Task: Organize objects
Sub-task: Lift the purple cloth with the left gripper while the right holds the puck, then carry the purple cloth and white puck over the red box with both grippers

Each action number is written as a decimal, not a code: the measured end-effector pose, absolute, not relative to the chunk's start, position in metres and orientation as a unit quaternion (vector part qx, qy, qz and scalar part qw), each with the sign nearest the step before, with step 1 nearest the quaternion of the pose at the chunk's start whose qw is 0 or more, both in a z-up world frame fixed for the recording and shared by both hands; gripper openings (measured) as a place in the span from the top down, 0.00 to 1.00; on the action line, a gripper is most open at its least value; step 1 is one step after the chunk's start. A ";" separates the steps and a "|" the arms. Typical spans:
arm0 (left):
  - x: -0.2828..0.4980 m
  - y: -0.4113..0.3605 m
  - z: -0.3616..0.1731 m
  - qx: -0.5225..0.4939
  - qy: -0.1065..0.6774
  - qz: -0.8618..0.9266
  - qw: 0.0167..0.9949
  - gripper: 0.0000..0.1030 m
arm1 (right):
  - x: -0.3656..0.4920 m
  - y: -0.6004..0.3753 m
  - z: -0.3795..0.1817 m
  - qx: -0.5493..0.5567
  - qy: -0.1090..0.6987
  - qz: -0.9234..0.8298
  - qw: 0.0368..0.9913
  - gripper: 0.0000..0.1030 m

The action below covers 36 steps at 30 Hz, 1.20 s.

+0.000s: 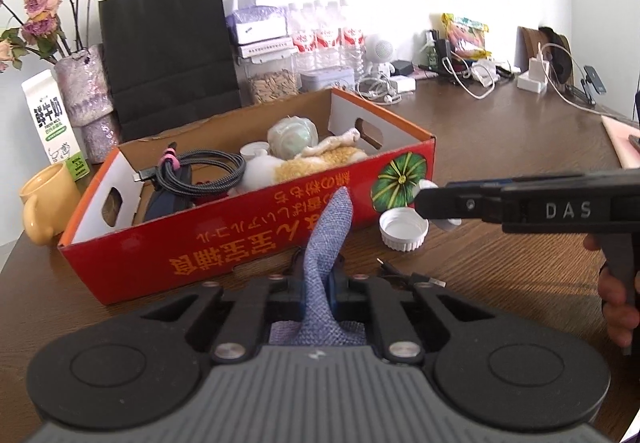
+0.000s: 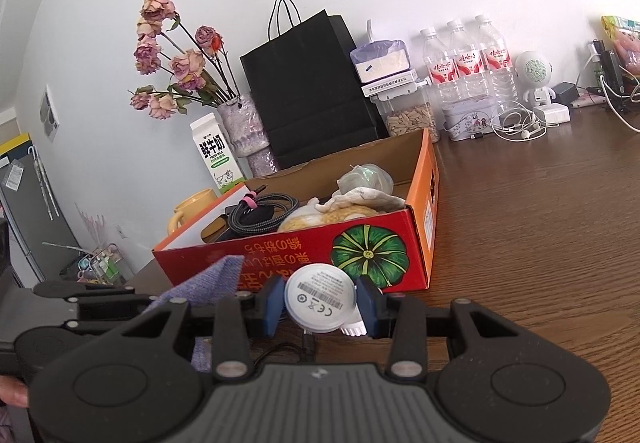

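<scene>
Box (image 1: 224,243) on worktop (image 1: 500,147) part-filled: cable (image 1: 208,171), plush (image 1: 312,163) inside
Left tool (image 1: 316,283) clamped on cloth (image 1: 326,235), right tool (image 2: 320,303) gripping puck (image 2: 320,297), both short of box
Cap (image 1: 403,230), loose lead (image 1: 416,277) pending on worktop

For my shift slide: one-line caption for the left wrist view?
Left hand-held gripper shut on blue cloth before the red box; white cap on the table.

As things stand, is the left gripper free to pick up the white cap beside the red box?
Probably not yet. The left gripper is shut on a blue cloth, and the right gripper, holding a white disc, hangs right over the cap.
</scene>
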<state>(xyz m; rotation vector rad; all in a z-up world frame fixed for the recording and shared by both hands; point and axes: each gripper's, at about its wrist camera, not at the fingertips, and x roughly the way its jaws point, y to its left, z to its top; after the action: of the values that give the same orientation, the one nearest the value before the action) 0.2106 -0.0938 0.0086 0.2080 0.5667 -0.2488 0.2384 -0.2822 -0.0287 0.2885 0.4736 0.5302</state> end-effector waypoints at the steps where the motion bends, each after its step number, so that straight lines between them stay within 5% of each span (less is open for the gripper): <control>1: 0.210 -0.093 0.010 0.101 0.277 -0.121 0.948 0.90 | 0.238 -0.282 -0.029 0.139 0.231 0.258 0.928 0.63; 36: 0.220 -0.035 0.072 0.057 0.195 -0.062 0.977 0.92 | 0.244 -0.219 0.028 0.020 0.157 0.254 0.954 0.63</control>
<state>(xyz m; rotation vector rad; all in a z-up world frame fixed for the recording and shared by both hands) 0.2201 -0.0353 0.0717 0.1149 0.3932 -0.1245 0.2439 -0.2191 0.0277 0.0414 0.3188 0.5169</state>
